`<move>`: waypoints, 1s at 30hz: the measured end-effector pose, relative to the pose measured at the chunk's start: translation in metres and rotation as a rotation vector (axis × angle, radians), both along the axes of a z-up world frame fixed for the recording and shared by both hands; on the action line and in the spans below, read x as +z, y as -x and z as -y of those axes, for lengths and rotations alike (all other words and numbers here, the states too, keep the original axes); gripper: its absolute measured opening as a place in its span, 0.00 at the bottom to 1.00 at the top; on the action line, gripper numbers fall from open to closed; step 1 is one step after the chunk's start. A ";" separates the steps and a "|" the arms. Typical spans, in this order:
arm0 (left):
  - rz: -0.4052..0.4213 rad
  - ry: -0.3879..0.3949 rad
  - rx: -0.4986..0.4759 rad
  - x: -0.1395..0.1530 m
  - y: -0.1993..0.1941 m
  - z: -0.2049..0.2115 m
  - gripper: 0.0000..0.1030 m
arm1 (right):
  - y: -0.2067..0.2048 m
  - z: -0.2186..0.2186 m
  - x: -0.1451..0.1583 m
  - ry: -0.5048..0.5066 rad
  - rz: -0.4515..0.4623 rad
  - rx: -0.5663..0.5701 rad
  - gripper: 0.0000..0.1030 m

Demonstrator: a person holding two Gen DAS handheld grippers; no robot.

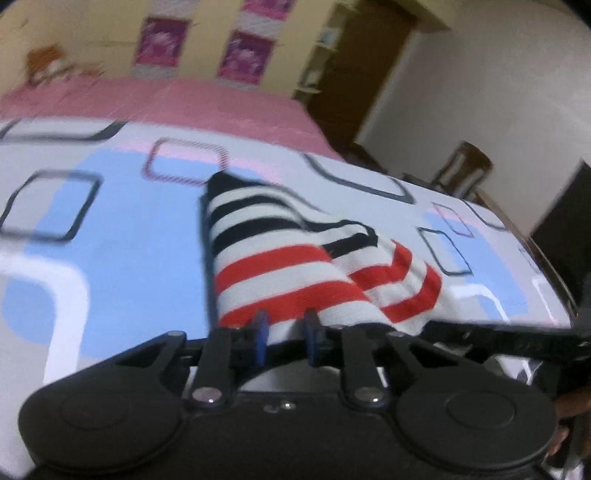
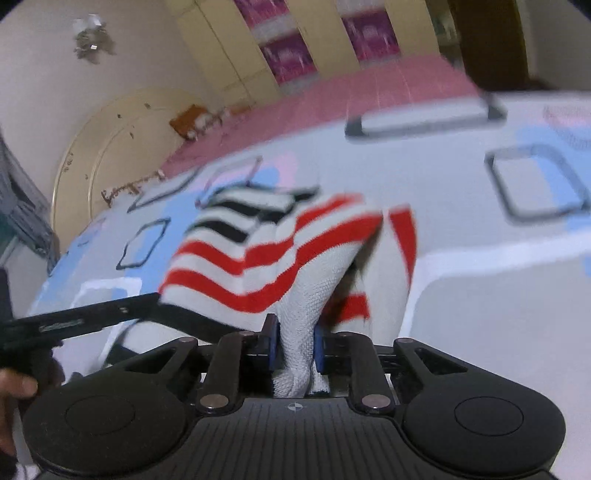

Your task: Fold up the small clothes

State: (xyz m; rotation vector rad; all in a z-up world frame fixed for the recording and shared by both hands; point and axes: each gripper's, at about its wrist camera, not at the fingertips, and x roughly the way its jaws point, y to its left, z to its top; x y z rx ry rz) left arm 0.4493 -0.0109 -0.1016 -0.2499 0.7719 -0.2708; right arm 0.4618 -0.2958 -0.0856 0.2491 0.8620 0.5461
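A small knit garment (image 1: 280,266) with red, black and white stripes lies partly on the bed, its near edge lifted. My left gripper (image 1: 286,325) is shut on its near white hem. My right gripper (image 2: 295,332) is shut on a bunched white part of the same garment (image 2: 266,254), which rises toward it in a fold. The black-striped end rests farther away on the sheet. The left gripper's arm (image 2: 92,317) shows at the left of the right wrist view.
The bed is covered by a white and light-blue sheet (image 1: 110,240) with dark square outlines, and a pink cover (image 1: 184,103) beyond it. A cream wardrobe (image 1: 207,33) with purple panels stands behind. A dark door (image 1: 362,66) and a wooden chair (image 1: 461,170) are at right.
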 end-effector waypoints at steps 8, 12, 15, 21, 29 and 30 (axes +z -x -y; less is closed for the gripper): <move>0.006 -0.163 -0.144 -0.009 -0.019 0.031 0.20 | 0.003 0.009 -0.026 0.022 -0.031 -0.073 0.18; -0.006 -0.176 -0.197 -0.005 -0.022 0.026 0.20 | 0.003 0.011 -0.019 0.072 -0.042 -0.053 0.40; 0.059 -0.209 -0.189 0.011 -0.020 0.027 0.28 | 0.004 0.030 0.008 0.068 0.066 -0.138 0.40; 0.076 -0.243 -0.213 0.011 -0.065 0.050 0.28 | -0.052 0.004 0.017 0.108 0.103 -0.120 0.07; -0.012 -0.220 -0.225 -0.020 -0.089 0.038 0.29 | -0.072 -0.021 -0.026 0.315 0.015 -0.034 0.02; -0.006 -0.229 -0.222 -0.016 -0.085 0.038 0.27 | -0.071 -0.019 -0.024 0.301 0.014 -0.047 0.02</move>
